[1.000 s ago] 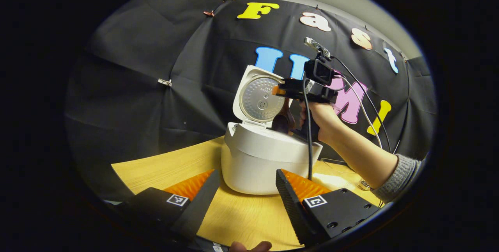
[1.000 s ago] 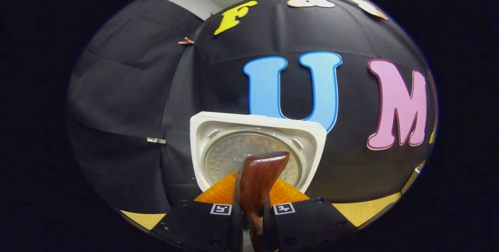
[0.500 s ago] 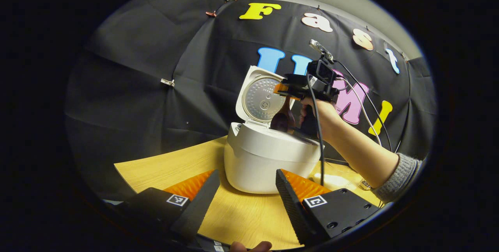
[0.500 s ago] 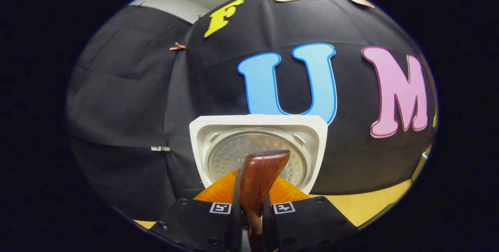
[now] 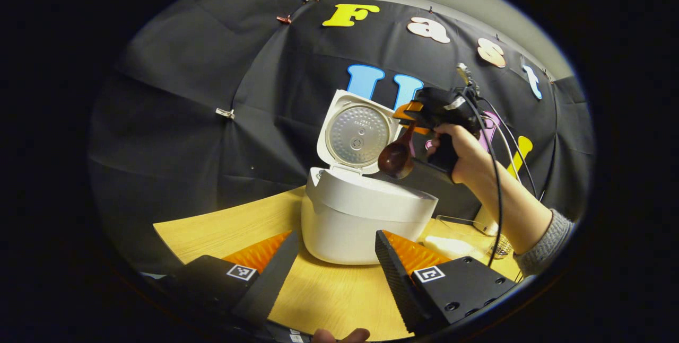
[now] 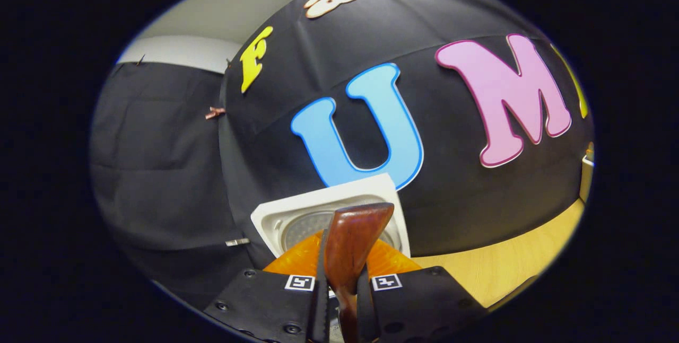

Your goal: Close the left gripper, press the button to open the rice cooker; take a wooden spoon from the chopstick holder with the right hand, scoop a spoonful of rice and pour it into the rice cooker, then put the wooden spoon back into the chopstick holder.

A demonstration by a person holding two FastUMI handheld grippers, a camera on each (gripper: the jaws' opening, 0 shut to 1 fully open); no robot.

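At the left of the left gripper view, the left gripper (image 5: 333,261) hangs low over the tabletop (image 5: 233,229) with its fingers spread apart and nothing between them, so its part, pressing the button, looks done. Just beyond it the rice cooker (image 5: 366,216) stands with its lid (image 5: 358,131) raised upright, which confirms the opening step. To the right of the lid, the right gripper (image 5: 419,115), carried by a hand (image 5: 461,152), holds the wooden spoon (image 5: 397,158) with the bowl hanging down over the cooker's right rim; whether the bowl is touching that rim I cannot tell. In the right gripper view, that gripper's fingers (image 6: 318,300) pinch the spoon's handle (image 6: 350,250) tightly on both sides, the handle end rising in front of the lid. No rice is visible on the spoon's dark back, so the pour is probably under way or finished, though the pot's inside is hidden. At the far right edge a pale upright object sits on the tabletop, too unclear to identify. Returning the spoon to the chopstick holder remains to be done.
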